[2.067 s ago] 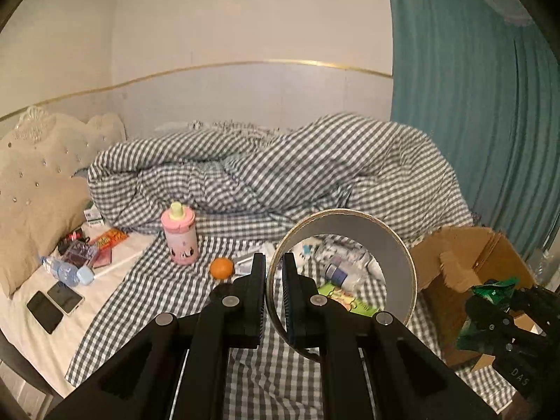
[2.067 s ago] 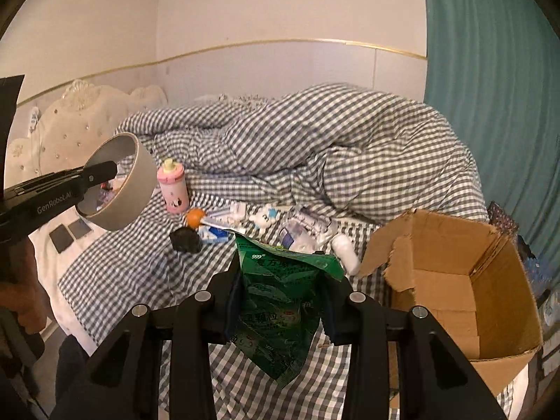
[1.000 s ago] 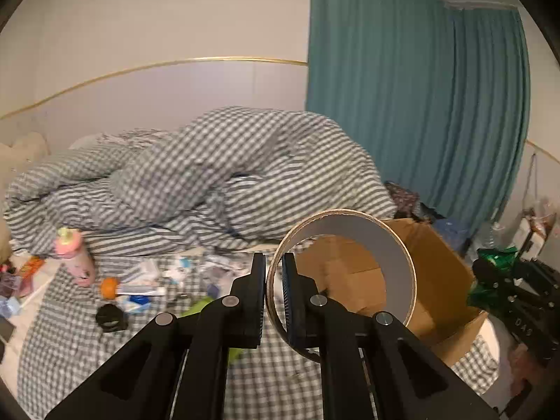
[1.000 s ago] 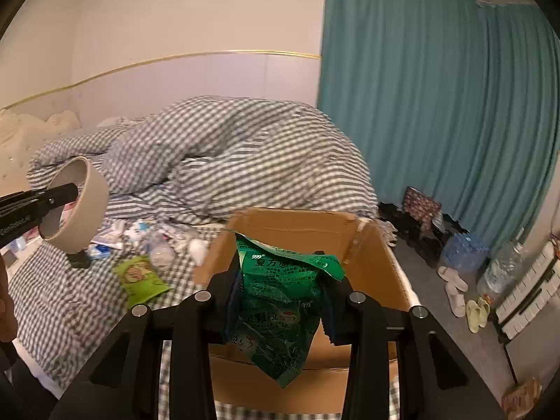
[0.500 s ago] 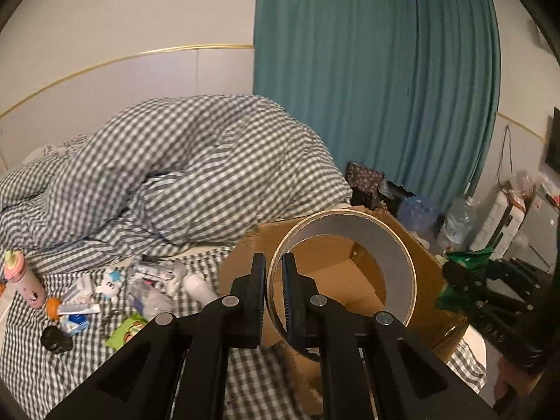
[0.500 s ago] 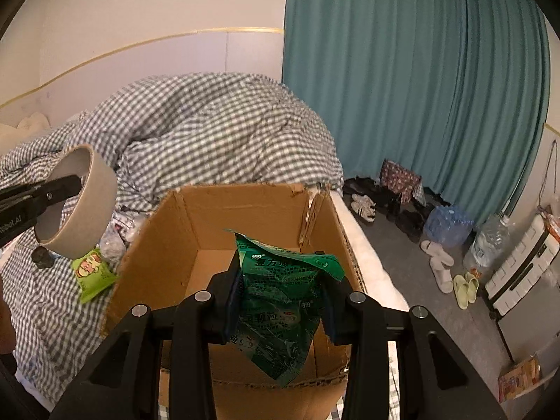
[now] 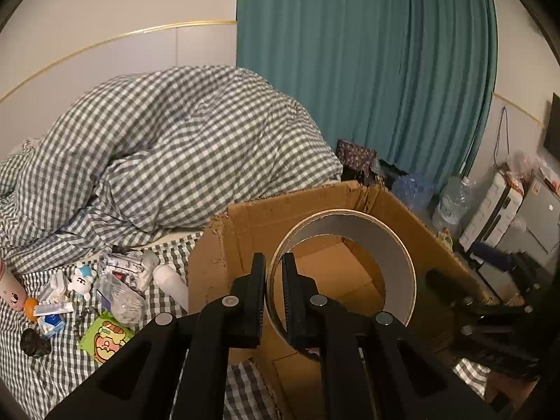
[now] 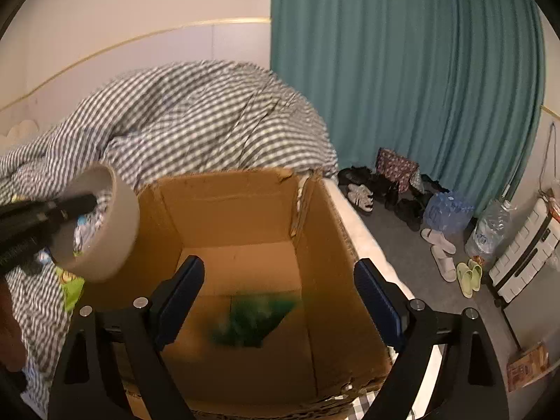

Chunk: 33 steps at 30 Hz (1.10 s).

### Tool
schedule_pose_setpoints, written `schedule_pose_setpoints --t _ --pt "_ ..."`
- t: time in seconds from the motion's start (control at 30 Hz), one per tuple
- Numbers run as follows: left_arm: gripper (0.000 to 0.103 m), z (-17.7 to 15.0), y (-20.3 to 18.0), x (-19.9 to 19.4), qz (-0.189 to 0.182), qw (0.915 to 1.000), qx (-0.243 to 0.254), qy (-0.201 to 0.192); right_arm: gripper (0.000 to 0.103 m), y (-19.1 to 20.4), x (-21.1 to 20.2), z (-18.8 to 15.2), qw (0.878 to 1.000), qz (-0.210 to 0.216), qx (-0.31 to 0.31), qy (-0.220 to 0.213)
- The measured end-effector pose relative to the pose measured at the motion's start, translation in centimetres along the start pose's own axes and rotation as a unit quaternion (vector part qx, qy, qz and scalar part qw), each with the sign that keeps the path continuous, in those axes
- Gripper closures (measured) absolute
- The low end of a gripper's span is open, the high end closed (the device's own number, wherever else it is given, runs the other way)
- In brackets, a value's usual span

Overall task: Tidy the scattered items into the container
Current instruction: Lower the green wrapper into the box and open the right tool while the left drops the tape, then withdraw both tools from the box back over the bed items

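Observation:
My left gripper (image 7: 273,273) is shut on the wall of a wide roll of tape (image 7: 395,259) and holds it over the near left corner of the open cardboard box (image 7: 245,220). From the right wrist view the tape roll (image 8: 119,234) hangs at the box's left wall (image 8: 154,231). My right gripper (image 8: 280,280) hovers over the box with its jaws opening wide and nothing between them. Below it, the green packet (image 8: 252,318) is a blur falling inside the box.
Several small items lie on the checked sheet left of the box: a green snack bag (image 7: 105,336), a white bottle (image 7: 171,283), a clear pouch (image 7: 122,301), an orange (image 7: 30,305). A bunched checked duvet (image 7: 182,147) lies behind. Shoes and water bottles (image 8: 444,213) stand on the floor to the right.
The right gripper has let go of the green packet, which now drops into the box. Both grippers came closer to the box and lower; the tape roll stays clamped.

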<state>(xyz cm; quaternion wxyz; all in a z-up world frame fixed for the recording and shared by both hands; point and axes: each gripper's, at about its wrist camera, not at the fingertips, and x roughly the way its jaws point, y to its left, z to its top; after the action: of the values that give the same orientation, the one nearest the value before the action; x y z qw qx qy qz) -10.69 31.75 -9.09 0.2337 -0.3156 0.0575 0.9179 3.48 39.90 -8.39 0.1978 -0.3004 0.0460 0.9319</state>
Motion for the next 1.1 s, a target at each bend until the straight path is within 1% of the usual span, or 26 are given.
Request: schedule_pose_setpoints --t 0.2,0.4,0.43,0.47,0.5,0.53,0.57,0.6,0.67,0.73,0.93,1.03,1.1 --pt "0.094 -0.5 -1.1 1.9 -0.007 0.9998 0.008 0.017 0.016 -1.6 -0.5 0.6 0.999 -0.011 0.022 -0.02" --pt "0.093 -0.9 -2.2 3.4 -0.016 0.999 0.02 0.035 0.016 -2.5 -0.9 0.9 0.999 -0.014 0.033 -0.029" --pt "0.09 -1.0 -2.5 3.7 -0.016 0.9988 0.022 0.04 0.016 -2.6 -1.0 0.9 0.999 -0.015 0.035 -0.03" --pt "0.081 -1.0 -2.6 3.8 -0.019 0.9986 0.023 0.044 0.016 -2.8 -1.1 0.9 0.999 -0.016 0.035 -0.03" --pt "0.065 -1.1 -2.7 3.9 -0.021 0.9984 0.022 0.047 0.016 -2.9 -1.1 0.9 0.999 -0.017 0.037 -0.031" --pt "0.053 -1.1 -2.8 3.9 -0.023 0.9983 0.021 0.049 0.016 -3.0 -1.2 0.9 0.999 -0.017 0.038 -0.032" --pt "0.028 -1.1 -2.7 3.9 -0.021 0.9984 0.019 0.049 0.016 -3.0 -1.3 0.9 0.998 -0.018 0.04 -0.034" --pt "0.011 -1.1 -2.7 3.7 -0.02 0.9986 0.018 0.046 0.015 -3.0 -1.5 0.9 0.998 -0.018 0.041 -0.035" --pt "0.007 -0.9 -2.4 3.0 -0.025 0.9991 0.012 0.033 0.015 -2.9 -1.7 1.0 0.998 -0.018 0.041 -0.037" --pt "0.001 -0.7 -2.3 2.7 -0.031 0.9988 0.01 0.035 0.015 -2.7 -2.1 1.1 0.998 -0.019 0.04 -0.04" --pt "0.0 -0.5 -1.2 0.9 -0.033 0.9991 0.003 0.026 0.015 -1.7 -3.6 1.6 0.998 -0.02 0.038 -0.05" --pt "0.0 -0.6 -0.1 -0.2 -0.024 0.9995 -0.002 0.022 0.013 -0.7 -4.4 2.0 0.998 -0.02 0.033 -0.056" --pt "0.0 -0.7 0.7 -0.8 -0.014 0.9996 -0.004 0.023 0.009 0.0 -5.1 2.3 0.997 -0.021 0.032 -0.063"
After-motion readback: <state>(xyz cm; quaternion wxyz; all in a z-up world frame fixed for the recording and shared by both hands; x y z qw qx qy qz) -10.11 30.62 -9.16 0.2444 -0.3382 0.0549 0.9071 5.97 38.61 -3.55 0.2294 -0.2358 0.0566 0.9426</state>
